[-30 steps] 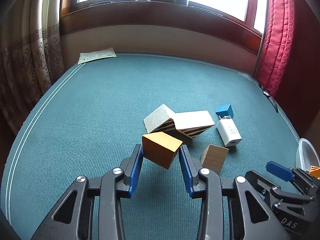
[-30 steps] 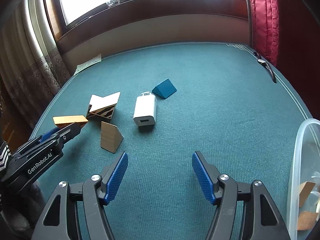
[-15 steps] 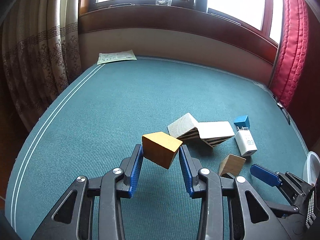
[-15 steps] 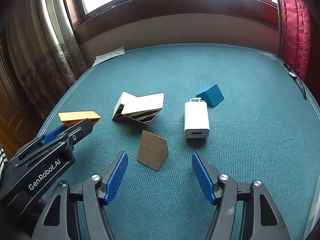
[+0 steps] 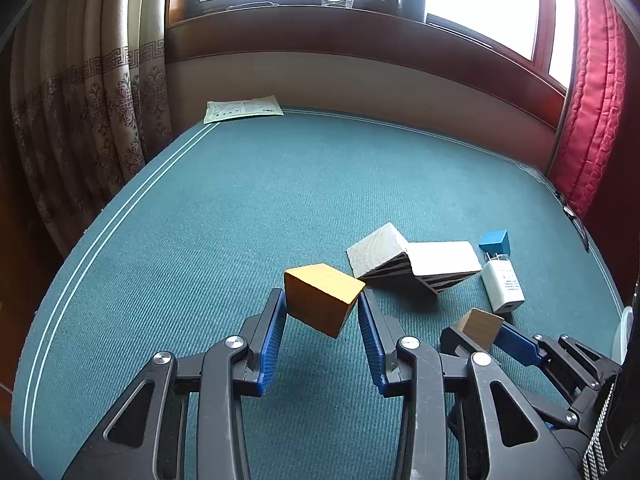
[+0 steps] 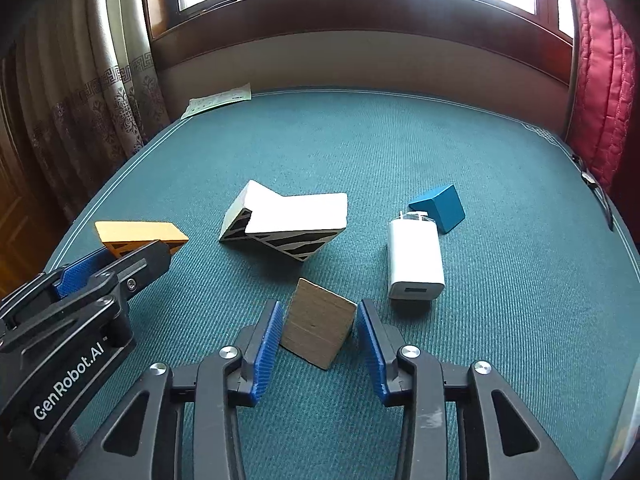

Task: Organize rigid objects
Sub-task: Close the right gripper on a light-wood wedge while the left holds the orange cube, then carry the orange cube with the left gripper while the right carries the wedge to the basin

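My left gripper (image 5: 321,299) is shut on an orange wooden block (image 5: 320,300), which hangs tilted just above the teal table (image 5: 240,208). The same block (image 6: 140,234) shows at the left of the right wrist view. My right gripper (image 6: 320,312) has its jaws closing, and both blue pads press on a tan wooden wedge (image 6: 318,330) resting on the cloth. That wedge (image 5: 478,324) also appears at the lower right of the left wrist view. Beyond it lie two white blocks with black stripes (image 6: 288,220), leaning together.
A white charger (image 6: 414,258) and a blue wedge (image 6: 438,206) lie to the right of the striped blocks. A paper sheet (image 6: 218,98) sits at the far left corner. A clear container's rim (image 5: 624,332) shows at the right edge. Curtains border both sides.
My right gripper slid left to the tan wedge and its jaws came in from wide open onto it. The left gripper kept the orange block, barely moving.
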The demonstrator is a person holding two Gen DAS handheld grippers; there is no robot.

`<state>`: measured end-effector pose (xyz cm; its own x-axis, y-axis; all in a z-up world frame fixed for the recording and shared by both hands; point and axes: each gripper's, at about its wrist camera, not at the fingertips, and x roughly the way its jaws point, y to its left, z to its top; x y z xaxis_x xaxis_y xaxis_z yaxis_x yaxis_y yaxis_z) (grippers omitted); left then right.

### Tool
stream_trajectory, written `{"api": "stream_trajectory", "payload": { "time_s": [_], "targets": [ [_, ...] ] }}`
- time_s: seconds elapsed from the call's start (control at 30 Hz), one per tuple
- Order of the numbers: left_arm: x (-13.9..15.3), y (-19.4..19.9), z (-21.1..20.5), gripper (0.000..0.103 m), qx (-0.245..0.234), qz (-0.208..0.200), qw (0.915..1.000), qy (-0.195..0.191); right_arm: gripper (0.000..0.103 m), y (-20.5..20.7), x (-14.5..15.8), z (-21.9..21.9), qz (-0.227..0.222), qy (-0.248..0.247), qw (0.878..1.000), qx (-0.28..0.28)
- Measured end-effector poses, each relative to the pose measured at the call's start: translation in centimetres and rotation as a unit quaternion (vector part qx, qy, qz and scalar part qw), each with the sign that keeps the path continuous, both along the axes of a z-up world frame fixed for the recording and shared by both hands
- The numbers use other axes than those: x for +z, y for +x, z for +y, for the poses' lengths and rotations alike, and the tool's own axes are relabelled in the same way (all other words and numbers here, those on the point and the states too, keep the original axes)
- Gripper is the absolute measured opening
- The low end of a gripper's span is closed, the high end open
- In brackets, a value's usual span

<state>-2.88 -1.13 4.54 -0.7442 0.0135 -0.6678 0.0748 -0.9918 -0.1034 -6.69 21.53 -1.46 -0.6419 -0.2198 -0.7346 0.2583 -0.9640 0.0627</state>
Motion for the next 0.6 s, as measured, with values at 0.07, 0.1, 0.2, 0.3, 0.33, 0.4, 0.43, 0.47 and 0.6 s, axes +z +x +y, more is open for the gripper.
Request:
{"api": "stream_trajectory", "payload": {
  "time_s": [0.07, 0.1, 0.2, 0.3, 0.33, 0.4, 0.43, 0.47, 0.6],
  "targets": [
    [0.0, 0.0, 0.0, 0.038, 0.000, 0.000, 1.0000, 0.000, 0.039, 0.0, 0.0, 0.1, 0.000, 0.000, 1.000, 0.000],
    [0.0, 0.0, 0.1, 0.038, 0.000, 0.000, 1.0000, 0.000, 0.038, -0.1, 0.0, 0.2, 0.000, 0.000, 1.000, 0.000],
    [0.0, 0.0, 0.0, 0.038, 0.000, 0.000, 1.0000, 0.000, 0.038, 0.0, 0.0, 0.3, 0.000, -0.001, 1.000, -0.002],
    [0.0, 0.0, 0.0, 0.038, 0.000, 0.000, 1.0000, 0.000, 0.038, 0.1, 0.0, 0.4, -0.001, -0.003, 1.000, -0.004],
    [0.0, 0.0, 0.0, 0.038, 0.000, -0.001, 1.0000, 0.000, 0.038, 0.1, 0.0, 0.4, -0.001, -0.004, 1.000, -0.005],
    [0.0, 0.0, 0.1, 0.038, 0.000, -0.001, 1.0000, 0.000, 0.038, 0.2, 0.0, 0.6, -0.002, -0.005, 1.000, -0.007],
    [0.0, 0.0, 0.1, 0.038, 0.000, -0.001, 1.0000, 0.001, 0.038, 0.3, 0.0, 0.7, -0.003, -0.006, 1.000, -0.008],
    [0.0, 0.0, 0.1, 0.038, 0.000, -0.001, 1.0000, 0.001, 0.038, 0.4, 0.0, 0.9, -0.003, -0.007, 1.000, -0.009],
    [0.0, 0.1, 0.3, 0.038, -0.001, 0.000, 1.0000, 0.002, 0.038, 0.9, 0.1, 1.4, -0.006, -0.012, 1.000, -0.014]
  ]
}}
